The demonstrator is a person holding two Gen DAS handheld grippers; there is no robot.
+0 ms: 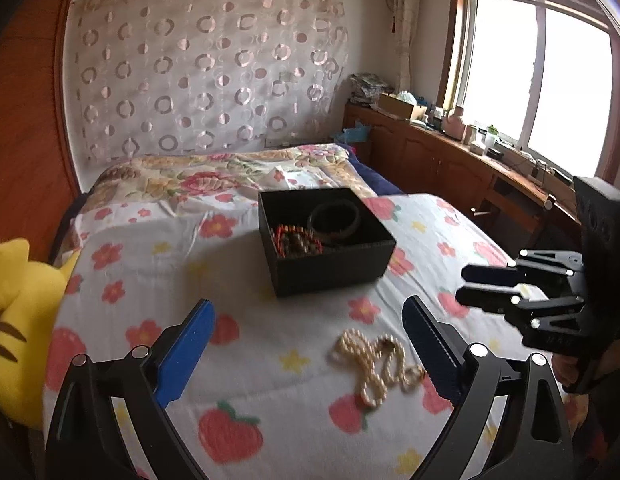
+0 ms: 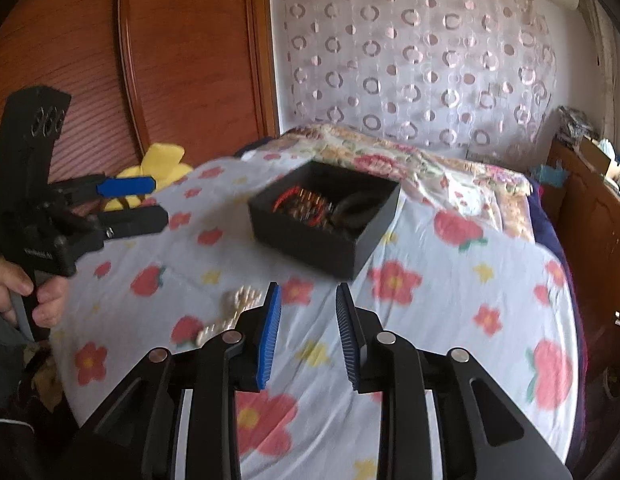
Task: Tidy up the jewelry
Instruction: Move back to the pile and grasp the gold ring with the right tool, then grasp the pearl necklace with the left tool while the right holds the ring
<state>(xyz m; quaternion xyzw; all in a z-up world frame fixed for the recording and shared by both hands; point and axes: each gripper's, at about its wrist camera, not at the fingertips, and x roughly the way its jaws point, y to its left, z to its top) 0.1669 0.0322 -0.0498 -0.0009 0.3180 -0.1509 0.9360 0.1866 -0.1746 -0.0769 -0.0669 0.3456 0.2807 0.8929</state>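
Pearl necklace [image 2: 233, 312] blurred, partly behind right claw [image 2: 305, 336] finger. Box [image 2: 310, 236] contents smeared. Yellow plush toy [image 1: 17, 320] cut by edge.

1. A white bed sheet [image 1: 245, 344] printed with red flowers, strawberries and yellow stars.
2. A black box [image 1: 334, 268] holding red-and-brown beads [image 1: 295, 240] and a dark bangle [image 1: 334, 220].
3. A cream pearl necklace [image 1: 374, 364].
4. A yellow plush toy [image 1: 17, 320] with brown stripes.
5. A pale curtain [image 1: 205, 64] patterned with pinkish rings.
6. Black grippers with blue pads [image 2: 269, 336].
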